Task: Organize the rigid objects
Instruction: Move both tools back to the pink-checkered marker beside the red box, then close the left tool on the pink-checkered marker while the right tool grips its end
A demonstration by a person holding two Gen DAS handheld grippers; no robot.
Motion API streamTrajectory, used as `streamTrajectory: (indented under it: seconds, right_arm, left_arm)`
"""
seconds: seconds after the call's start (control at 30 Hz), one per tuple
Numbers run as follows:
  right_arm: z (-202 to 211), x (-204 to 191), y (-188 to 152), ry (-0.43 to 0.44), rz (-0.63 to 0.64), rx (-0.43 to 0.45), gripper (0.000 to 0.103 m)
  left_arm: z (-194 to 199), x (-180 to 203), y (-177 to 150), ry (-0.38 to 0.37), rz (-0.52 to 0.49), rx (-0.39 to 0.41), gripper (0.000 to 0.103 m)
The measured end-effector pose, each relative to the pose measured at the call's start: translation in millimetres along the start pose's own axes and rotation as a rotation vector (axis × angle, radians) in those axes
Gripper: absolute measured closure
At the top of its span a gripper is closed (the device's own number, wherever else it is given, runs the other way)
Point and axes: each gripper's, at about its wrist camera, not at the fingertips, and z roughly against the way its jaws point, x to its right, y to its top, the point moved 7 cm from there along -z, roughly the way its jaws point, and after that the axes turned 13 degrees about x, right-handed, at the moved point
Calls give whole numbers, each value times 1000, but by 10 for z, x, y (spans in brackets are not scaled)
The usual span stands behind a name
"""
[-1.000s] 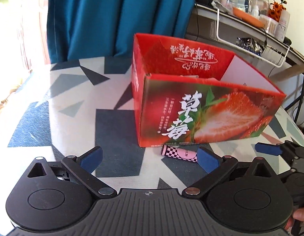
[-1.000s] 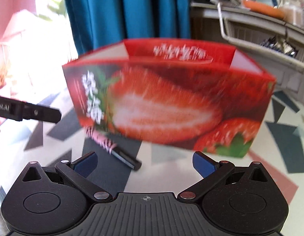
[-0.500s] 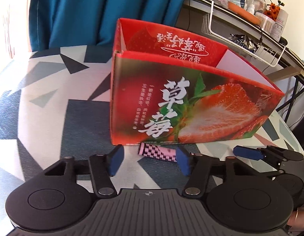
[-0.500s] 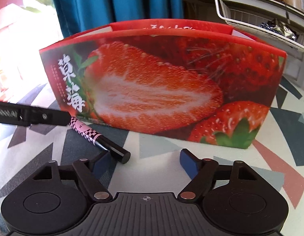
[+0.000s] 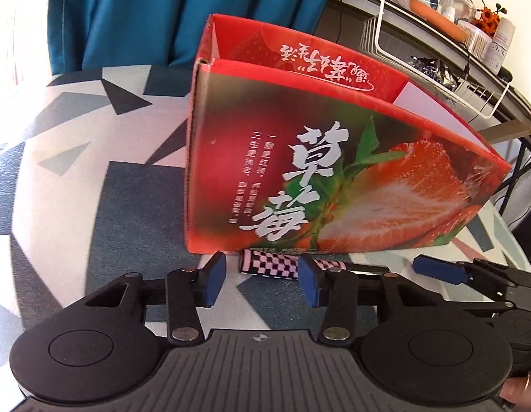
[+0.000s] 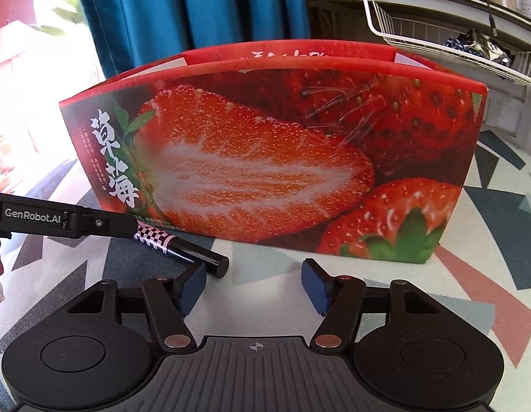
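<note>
An open-topped red cardboard box printed with strawberries (image 5: 334,158) stands upright on the worktop with the grey, white and navy geometric pattern (image 5: 94,185). A slim pen-like tube with a pink-and-black chequered barrel and a glossy black cap (image 5: 272,265) lies flat on the worktop just in front of the box's foot, running along its base.

The left gripper (image 5: 262,281) is low over the chequered end of the tube. Its blue-padded fingers (image 5: 212,281) have just been closing; they stand partly spread, one to each side of the tube, and whether the pads press on it cannot be told.

The right gripper (image 6: 255,285) sits near the black cap end. Its fingers (image 6: 315,286) have also just been closing and remain apart, with bare worktop between them; the cap lies just beside the left-hand finger.

A teal curtain (image 5: 162,13) hangs behind the box
</note>
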Motion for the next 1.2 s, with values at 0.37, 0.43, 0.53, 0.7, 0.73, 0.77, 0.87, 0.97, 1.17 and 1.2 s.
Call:
streamTrajectory:
  seconds: [0.37, 0.43, 0.53, 0.7, 0.73, 0.77, 0.87, 0.97, 1.17, 1.2]
  right_arm:
    - [-28, -26, 57, 44, -5, -2, 56]
    - [-48, -14, 107, 46, 8, 6, 58]
    - [-76, 23, 144, 42, 10, 11, 65]
    - [-88, 84, 73, 41, -3, 1, 75]
    - [-83, 91, 69, 40, -2, 4, 75]
    - [-79, 101, 66, 42, -5, 7, 75]
    - [-73, 117, 50, 56, -3, 18, 75]
    - [-77, 113, 51, 58, -5, 20, 75]
    - [-13, 94, 32, 69, 4, 20, 74]
    - [-4, 85, 33, 74, 5, 16, 74]
  left_arm:
    - [-70, 104, -31, -20, 3, -13, 68]
    - [-84, 110, -24, -23, 3, -15, 68]
    - [-110, 156, -18, -32, -2, -20, 68]
    - [-158, 245, -24, -49, 22, -18, 68]
    - [-164, 263, -29, -43, 22, -15, 68]
    - [-169, 276, -31, -37, 20, -13, 68]
    - [-175, 290, -39, -26, 27, -3, 67]
    - [-159, 315, -57, -7, 36, 7, 67]
    - [-56, 278, -113, 20, 134, 11, 66]
    - [-32, 255, -121, 25, 147, 13, 66]
